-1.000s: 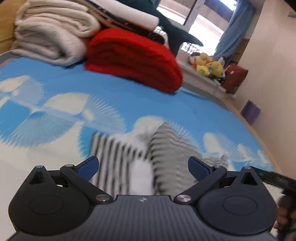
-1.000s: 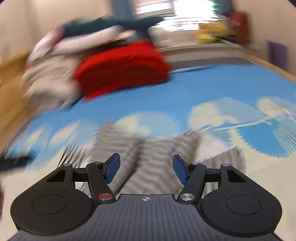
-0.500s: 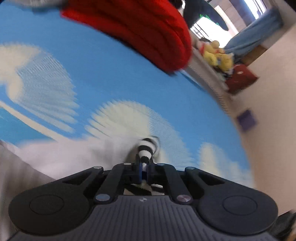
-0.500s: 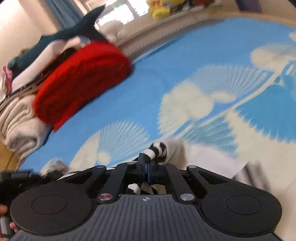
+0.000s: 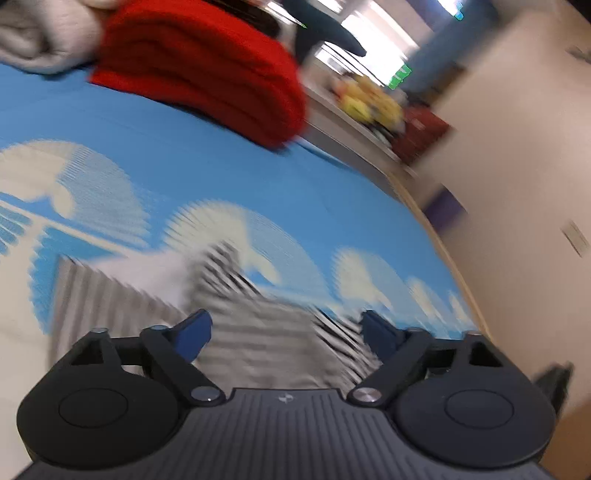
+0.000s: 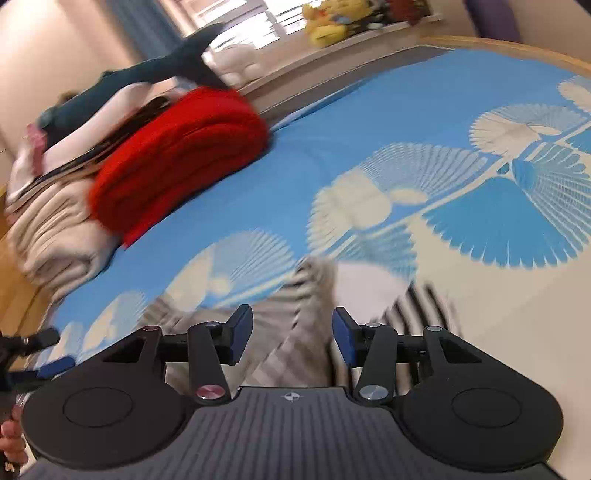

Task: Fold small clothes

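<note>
A small black-and-white striped garment point(image 5: 258, 306) lies on the blue bedsheet point(image 5: 221, 166) with its white fan pattern. The picture is blurred by motion. My left gripper point(image 5: 284, 332) hovers just over it, jaws opening wide, and the cloth lies below and beyond the blue pads point(image 5: 192, 332) without touching them. In the right wrist view the same striped garment point(image 6: 306, 291) sits ahead of my right gripper point(image 6: 291, 336). Its jaws are opening too, and the fabric shows in the gap without being pinched. The left gripper's tip point(image 6: 55, 365) shows at the left edge.
A folded red blanket point(image 5: 207, 74) and beige blankets point(image 6: 55, 236) are stacked at the far end of the bed, with a dark shark plush point(image 6: 166, 70) on top. Yellow plush toys point(image 6: 332, 22) sit on the sill. The bed's wooden edge point(image 5: 443, 251) meets the wall on the right.
Half a second ago both grippers were shut on striped fabric. Both have since let go and opened, and the garment lies on the sheet. Both views have shifted back over it.
</note>
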Demonstrator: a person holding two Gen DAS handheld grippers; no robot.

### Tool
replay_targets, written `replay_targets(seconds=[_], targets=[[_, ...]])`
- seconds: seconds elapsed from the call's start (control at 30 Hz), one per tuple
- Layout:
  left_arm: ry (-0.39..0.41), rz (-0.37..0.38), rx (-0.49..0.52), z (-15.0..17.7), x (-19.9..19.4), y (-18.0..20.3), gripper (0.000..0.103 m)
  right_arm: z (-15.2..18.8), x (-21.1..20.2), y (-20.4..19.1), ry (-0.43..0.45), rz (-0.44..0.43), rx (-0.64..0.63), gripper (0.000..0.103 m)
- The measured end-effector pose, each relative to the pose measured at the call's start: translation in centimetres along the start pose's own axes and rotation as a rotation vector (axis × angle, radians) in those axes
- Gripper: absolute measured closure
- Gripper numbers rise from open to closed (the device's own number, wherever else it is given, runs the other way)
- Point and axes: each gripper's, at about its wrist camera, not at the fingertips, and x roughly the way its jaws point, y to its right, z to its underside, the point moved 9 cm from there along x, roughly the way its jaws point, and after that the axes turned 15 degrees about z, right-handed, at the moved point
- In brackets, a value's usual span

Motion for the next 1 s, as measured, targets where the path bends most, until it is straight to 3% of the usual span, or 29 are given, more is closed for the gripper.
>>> replay_targets(seconds=[0.07, 0.13, 0.17, 0.2, 0.23, 0.27, 0.3, 0.37, 0.47, 0.53, 0.6, 0.67, 0.73, 0.77, 0.8, 0.83, 0.87, 0.9, 1.0], targets=[[-0.071, 0.035, 0.016, 2.6, 1.2, 2.6, 0.001, 1.8, -1.1, -0.9, -0.027, -0.038, -0.001, 0.052], [-0.131, 0.040, 0.070, 5.1, 3.1, 4.0, 0.001, 3.5, -1.0, -2.4, -0.043, -0.076, -0.027, 0.052], [-0.167, 0.031, 0.122, 6.3, 4.2, 4.4, 0.016, 4.2, -1.0, -3.1, -0.038, -0.071, -0.063, 0.052], [-0.216, 0.015, 0.208, 7.6, 5.5, 4.6, 0.040, 4.9, -0.9, -3.8, -0.038, -0.066, -0.117, 0.053], [-0.276, -0.021, 0.258, 8.8, 6.5, 4.1, 0.101, 5.6, -1.0, -4.5, -0.031, -0.046, -0.180, 0.073], [-0.317, -0.066, 0.229, 9.7, 7.2, 2.6, 0.098, 6.3, -0.3, -4.9, -0.021, -0.018, -0.236, 0.093], [-0.288, -0.065, 0.114, 9.9, 7.1, 0.9, 0.098, 7.1, 0.6, -4.9, -0.016, 0.037, -0.286, 0.103], [-0.240, -0.057, 0.005, 9.4, 5.6, -1.1, 0.098, 7.5, 0.8, -3.8, -0.027, 0.092, -0.301, 0.103], [-0.179, -0.033, -0.053, 8.7, 2.2, -2.9, 0.097, 6.3, -1.7, -1.6, 0.021, 0.110, -0.312, 0.103], [-0.219, -0.085, -0.084, 9.6, 2.1, -5.5, 0.097, 6.8, -1.6, -0.4, 0.018, 0.148, -0.341, 0.103], [-0.265, -0.173, -0.069, 11.2, 2.8, -8.0, 0.096, 8.6, 0.3, 0.0, -0.065, 0.157, -0.371, 0.103], [-0.220, -0.137, -0.092, 11.6, 2.8, -8.3, 0.089, 8.8, 0.4, -0.2, -0.053, 0.165, -0.380, 0.103], [-0.211, -0.098, -0.099, 11.0, 2.1, -7.4, 0.076, 7.9, -0.9, -0.4, -0.048, 0.157, -0.355, 0.097], [-0.185, -0.082, -0.075, 10.2, 1.4, -6.7, 0.075, 7.2, -1.6, -0.2, -0.033, 0.150, -0.325, 0.090], [-0.146, -0.065, -0.037, 8.8, 0.9, -5.7, 0.072, 6.4, -2.5, -0.4, 0.006, 0.141, -0.296, 0.068], [-0.111, -0.049, -0.004, 7.9, 0.3, -4.6, 0.062, 5.7, -3.3, -0.6, 0.049, 0.130, -0.279, 0.051], [-0.079, -0.025, 0.022, 7.2, 0.1, -3.4, 0.051, 5.1, -3.8, -1.2, 0.087, 0.115, -0.275, 0.051], [-0.058, 0.006, 0.043, 6.6, 0.4, -2.2, 0.046, 4.9, -3.9, -2.0, 0.107, 0.092, -0.288, 0.051], [-0.151, 0.051, 0.124, 7.8, 3.5, -0.2, 0.043, 6.6, -1.9, -4.7, 0.096, 0.047, -0.395, 0.056]])
